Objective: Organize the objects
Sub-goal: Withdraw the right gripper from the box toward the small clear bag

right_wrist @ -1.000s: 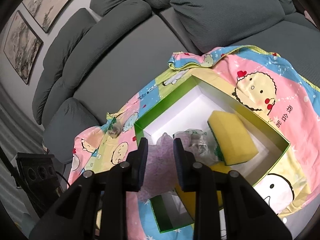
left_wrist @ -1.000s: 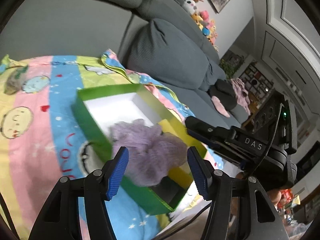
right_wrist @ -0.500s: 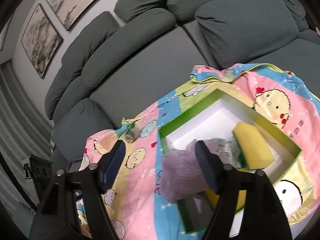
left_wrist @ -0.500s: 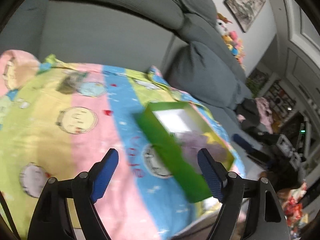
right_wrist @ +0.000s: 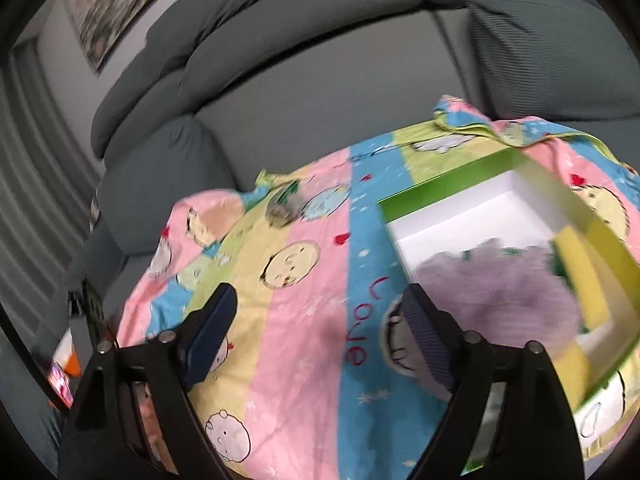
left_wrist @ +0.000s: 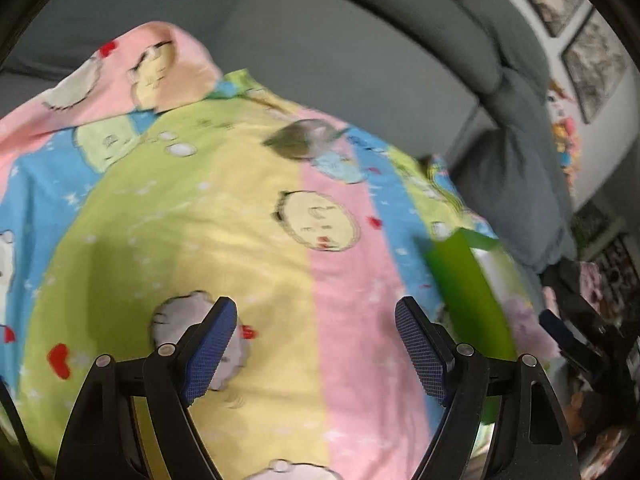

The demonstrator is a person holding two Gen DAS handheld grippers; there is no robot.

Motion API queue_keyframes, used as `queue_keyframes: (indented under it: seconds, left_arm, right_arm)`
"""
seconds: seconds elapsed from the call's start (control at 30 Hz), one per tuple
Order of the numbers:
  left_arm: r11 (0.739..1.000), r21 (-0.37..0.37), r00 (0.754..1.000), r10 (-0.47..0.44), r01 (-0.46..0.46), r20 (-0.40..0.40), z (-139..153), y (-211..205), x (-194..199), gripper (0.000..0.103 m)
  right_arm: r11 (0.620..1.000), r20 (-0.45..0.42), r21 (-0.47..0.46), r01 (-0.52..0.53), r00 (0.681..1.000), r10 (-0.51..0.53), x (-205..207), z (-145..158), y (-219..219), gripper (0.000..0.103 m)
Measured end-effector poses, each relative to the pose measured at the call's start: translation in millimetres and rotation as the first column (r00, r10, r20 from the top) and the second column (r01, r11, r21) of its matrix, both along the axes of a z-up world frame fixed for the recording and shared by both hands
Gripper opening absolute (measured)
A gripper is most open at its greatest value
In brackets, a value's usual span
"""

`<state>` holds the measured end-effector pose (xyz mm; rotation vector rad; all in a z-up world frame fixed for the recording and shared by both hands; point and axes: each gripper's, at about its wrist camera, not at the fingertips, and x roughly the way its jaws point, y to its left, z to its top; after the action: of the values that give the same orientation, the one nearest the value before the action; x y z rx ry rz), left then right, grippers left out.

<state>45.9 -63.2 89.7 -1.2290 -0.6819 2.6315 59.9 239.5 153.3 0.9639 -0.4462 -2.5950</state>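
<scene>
Right wrist view: purple mesh pouf [right_wrist: 504,292] in green box [right_wrist: 440,188], right of spread, empty right tool [right_wrist: 316,312].

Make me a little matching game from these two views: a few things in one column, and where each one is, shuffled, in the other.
Things:
1. purple mesh puff
2. yellow sponge
3. small crumpled object
4. left gripper

Places:
A. alone on the blanket, near its far edge
B. against the box's right wall
C. open above the blanket, holding nothing
D. in the green box, at its near side

Pairs: 1-D, 2-B, 3-A, 4-C
</scene>
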Motion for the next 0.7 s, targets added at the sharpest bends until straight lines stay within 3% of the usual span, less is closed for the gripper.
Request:
queue_keyframes:
  seconds: [0.13,0.27,0.4,0.6,0.67,0.7]
  left_arm:
    - [0.986,-0.133,0.994,0.109,-0.105,0.021,-6.6,-10.8,-2.3,0.081]
    - [0.968,-0.217,0.989,0.137,-0.124,0.050,-13.9,-18.0,-6.2,0.081]
    - [0.964,-0.208,0.981,0.183,-0.168,0.057,-21.0,-25.7,-7.9,0.081]
    - [0.962,-0.235,0.978,0.172,-0.141,0.118,-34.1,-18.3,-16.7,0.081]
    - [0.961,-0.240,0.979,0.167,-0.135,0.117,-34.6,-16.0,-16.8,0.081]
    - [0.964,-0.234,0.980,0.161,-0.130,0.117,-34.8,-15.3,-16.8,0.081]
  right_arm:
    - [0.996,0.032,0.090,-0.023,0.999,0.020,-15.3,-16.0,-37.2,0.094]
    - [0.984,0.056,0.174,-0.040,0.998,0.030,-29.9,-38.3,-70.1,0.094]
    - [0.976,0.097,0.212,-0.048,0.995,0.028,-45.4,-65.3,-87.4,0.094]
    - [0.949,0.143,0.307,0.077,0.982,-0.126,-73.0,-103.1,-88.1,0.094]
    - [0.957,0.203,0.277,0.090,0.968,-0.150,-82.0,-117.1,-82.0,0.099]
    - [0.965,0.179,0.243,0.102,0.973,-0.148,-81.5,-117.1,-80.6,0.102]
